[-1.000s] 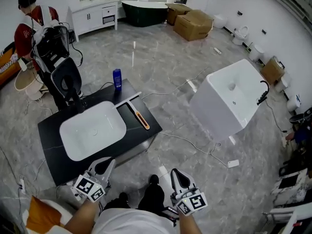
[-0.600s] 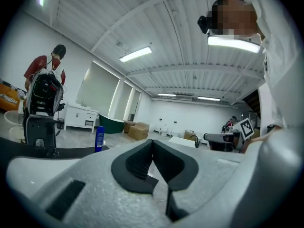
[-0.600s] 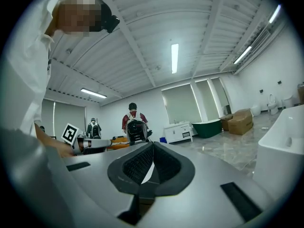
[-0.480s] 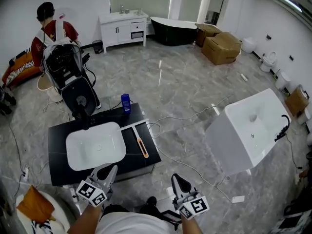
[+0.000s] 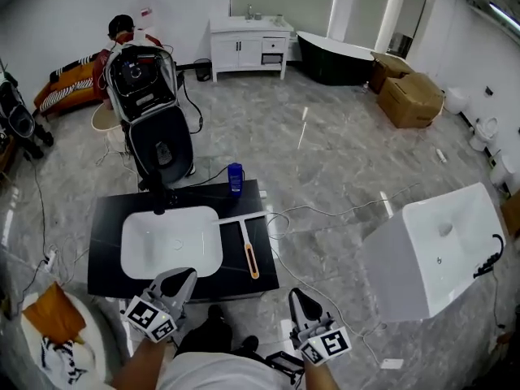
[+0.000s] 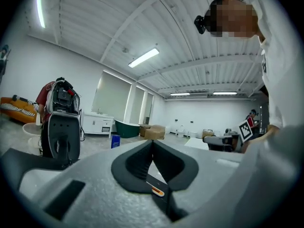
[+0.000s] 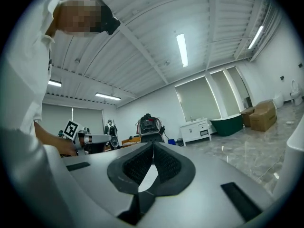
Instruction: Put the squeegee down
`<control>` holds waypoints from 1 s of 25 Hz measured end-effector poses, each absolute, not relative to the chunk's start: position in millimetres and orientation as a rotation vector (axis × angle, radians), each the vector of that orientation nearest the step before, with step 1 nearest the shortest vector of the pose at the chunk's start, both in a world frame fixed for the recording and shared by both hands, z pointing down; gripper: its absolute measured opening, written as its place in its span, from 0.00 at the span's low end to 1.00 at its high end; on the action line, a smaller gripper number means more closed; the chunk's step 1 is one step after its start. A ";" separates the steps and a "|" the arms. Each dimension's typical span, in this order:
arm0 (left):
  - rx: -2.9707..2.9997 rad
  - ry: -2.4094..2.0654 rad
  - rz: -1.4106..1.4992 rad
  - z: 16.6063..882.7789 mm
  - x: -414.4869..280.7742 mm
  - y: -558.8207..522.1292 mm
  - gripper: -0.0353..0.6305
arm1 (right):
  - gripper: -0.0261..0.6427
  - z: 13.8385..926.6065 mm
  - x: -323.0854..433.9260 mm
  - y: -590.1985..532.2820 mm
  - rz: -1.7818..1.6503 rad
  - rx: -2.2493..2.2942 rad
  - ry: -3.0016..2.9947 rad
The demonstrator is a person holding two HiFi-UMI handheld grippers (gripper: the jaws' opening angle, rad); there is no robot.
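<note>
The squeegee (image 5: 249,251), with an orange handle and a white blade bar, lies flat on the black counter (image 5: 106,226) to the right of the white basin (image 5: 171,242). Neither gripper touches it. My left gripper (image 5: 180,281) hovers at the counter's near edge, shut and empty. In the left gripper view, the left gripper (image 6: 152,141) has its pads meeting, and a bit of the orange handle (image 6: 157,190) shows below them. My right gripper (image 5: 299,303) is held off the counter's near right corner, over the floor. In the right gripper view the right gripper (image 7: 153,144) is shut on nothing.
A blue bottle (image 5: 235,177) stands at the counter's back edge, with a black faucet (image 5: 158,197) behind the basin. A black chair-like machine (image 5: 158,136) stands behind the counter. A large white sink block (image 5: 435,250) stands on the right. Cables (image 5: 325,214) cross the floor.
The view has swung, so the counter now sits more central and squarer in front of me. Both grippers stayed shut and empty at the bottom of the view. The squeegee has not moved on the counter.
</note>
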State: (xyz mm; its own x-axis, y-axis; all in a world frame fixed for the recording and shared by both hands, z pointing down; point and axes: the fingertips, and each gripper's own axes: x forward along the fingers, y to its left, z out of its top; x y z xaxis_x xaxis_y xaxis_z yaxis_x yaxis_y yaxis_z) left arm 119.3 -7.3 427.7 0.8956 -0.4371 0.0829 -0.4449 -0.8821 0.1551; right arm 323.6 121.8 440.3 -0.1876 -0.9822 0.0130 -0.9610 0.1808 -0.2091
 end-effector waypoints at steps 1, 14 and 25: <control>2.889 -0.684 0.062 429.5 117.9 -13.0 0.08 | 0.06 440.6 322.7 113.0 -0.257 -1.907 2.336; 2.804 -0.771 -0.012 459.8 76.8 -121.2 0.08 | 0.06 447.9 299.7 -9.8 -0.363 -1.927 2.491; 2.749 -0.714 0.045 504.5 55.9 -169.2 0.08 | 0.06 457.7 288.4 -88.4 -0.552 -2.019 2.527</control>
State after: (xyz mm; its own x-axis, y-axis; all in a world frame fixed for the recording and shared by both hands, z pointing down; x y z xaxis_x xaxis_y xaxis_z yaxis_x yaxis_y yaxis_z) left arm 55.9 -169.2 504.5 0.8761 -0.4708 0.1041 -0.4801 -0.8317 0.2790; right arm 288.4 -88.4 457.7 -0.2369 -0.9196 0.3133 -0.9665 0.1904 -0.1720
